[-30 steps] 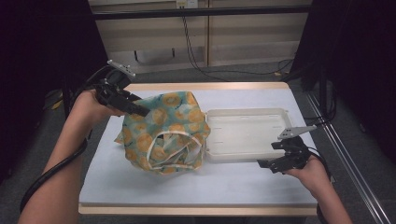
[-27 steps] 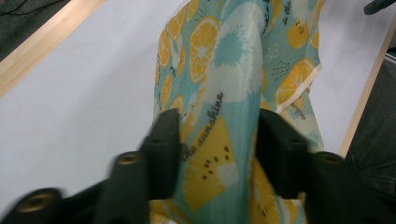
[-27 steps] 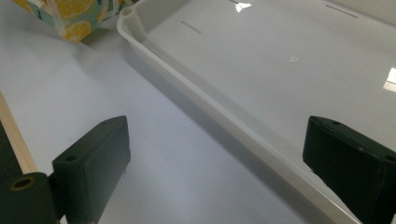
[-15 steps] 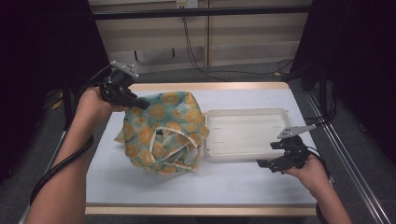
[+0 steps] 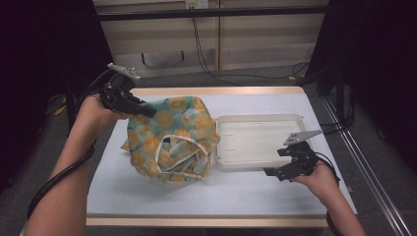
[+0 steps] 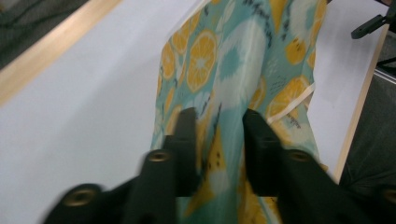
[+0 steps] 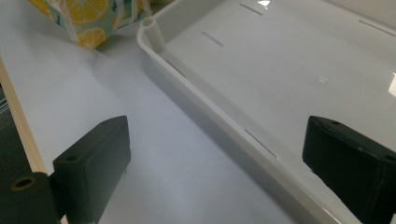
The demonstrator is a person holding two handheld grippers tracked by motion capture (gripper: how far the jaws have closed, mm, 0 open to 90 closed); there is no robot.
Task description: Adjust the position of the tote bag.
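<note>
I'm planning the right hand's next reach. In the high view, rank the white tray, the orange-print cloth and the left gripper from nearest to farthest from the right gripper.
From the right gripper:
1. White tray, just beside its jaws, at the near edge.
2. Orange-print cloth, mid-table, past the tray's left end.
3. Left gripper, at the cloth's far-left corner.

The left gripper (image 5: 142, 109) has been kept at the far-left top of the lemon-print cloth bag (image 5: 169, 137), and its jaws have just been opened again after being pressed together; a fold of the fabric is seen between them in the left gripper view. The bag's upper part has been drawn slightly away from the white tray (image 5: 255, 142), toward that gripper.
</note>
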